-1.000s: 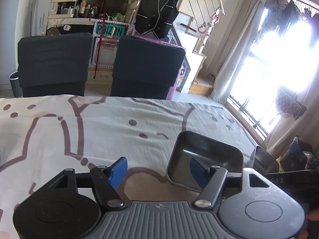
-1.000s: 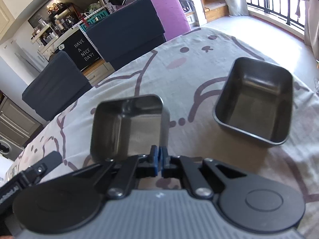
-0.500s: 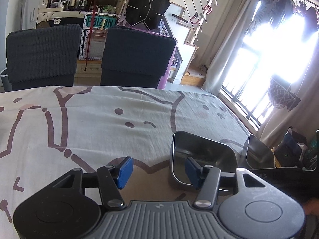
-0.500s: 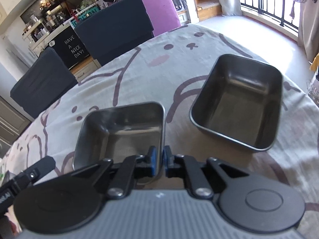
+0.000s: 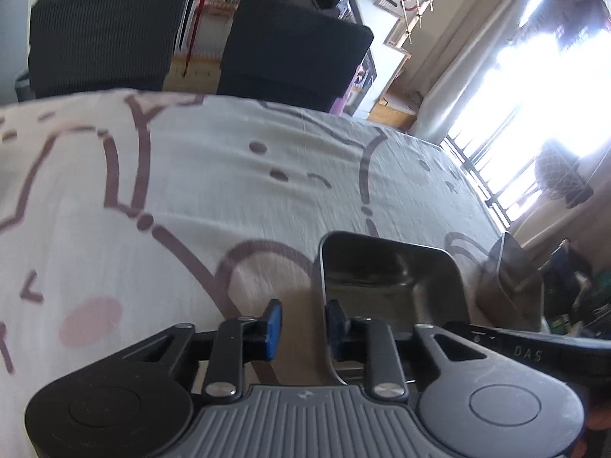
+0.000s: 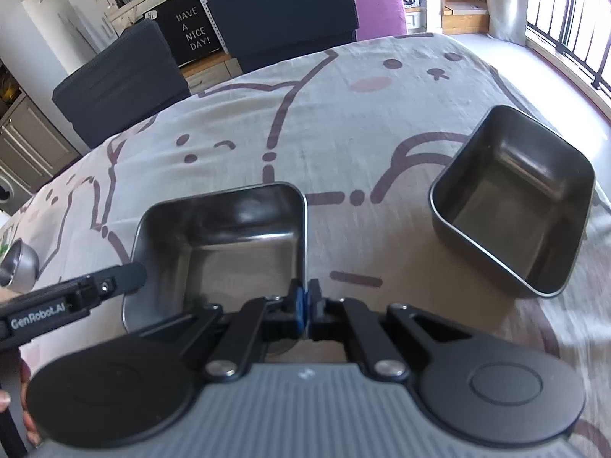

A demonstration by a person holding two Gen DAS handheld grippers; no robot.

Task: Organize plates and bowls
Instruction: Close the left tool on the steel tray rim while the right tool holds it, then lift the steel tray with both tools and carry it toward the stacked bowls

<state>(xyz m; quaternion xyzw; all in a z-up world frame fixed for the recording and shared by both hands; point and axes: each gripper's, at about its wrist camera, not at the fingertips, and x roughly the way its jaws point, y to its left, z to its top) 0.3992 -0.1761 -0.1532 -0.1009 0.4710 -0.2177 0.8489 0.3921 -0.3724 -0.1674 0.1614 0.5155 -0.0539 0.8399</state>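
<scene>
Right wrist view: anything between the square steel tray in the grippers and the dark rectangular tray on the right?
Nothing: only bare printed tablecloth separates the square steel tray from the dark rectangular tray, shown in the right wrist view.

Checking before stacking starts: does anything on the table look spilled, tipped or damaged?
Nothing stands out. Both metal trays, the nearer tray and the farther tray, sit upright and empty on the tablecloth, undented. The cloth shows only its printed pattern and light creases.
</scene>
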